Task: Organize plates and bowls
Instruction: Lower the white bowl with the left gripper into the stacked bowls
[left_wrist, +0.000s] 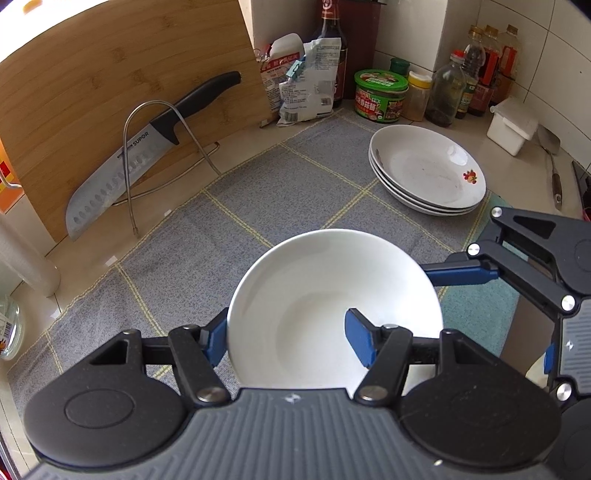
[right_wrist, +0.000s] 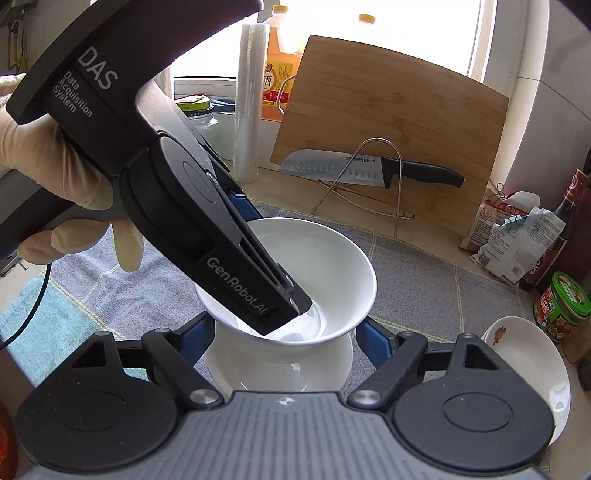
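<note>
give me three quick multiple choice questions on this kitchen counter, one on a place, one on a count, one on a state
1. Where is the knife? A flat on the cloth; B in the wire stand against the cutting board; C in a drawer
2. How many stacked plates? A one; B three; C five
3. The left gripper is: A open, empty; B shut on the white bowl; C holding a bottle

B, it leans in the stand; B, three rims show; B, its fingers pinch the bowl's rim.
</note>
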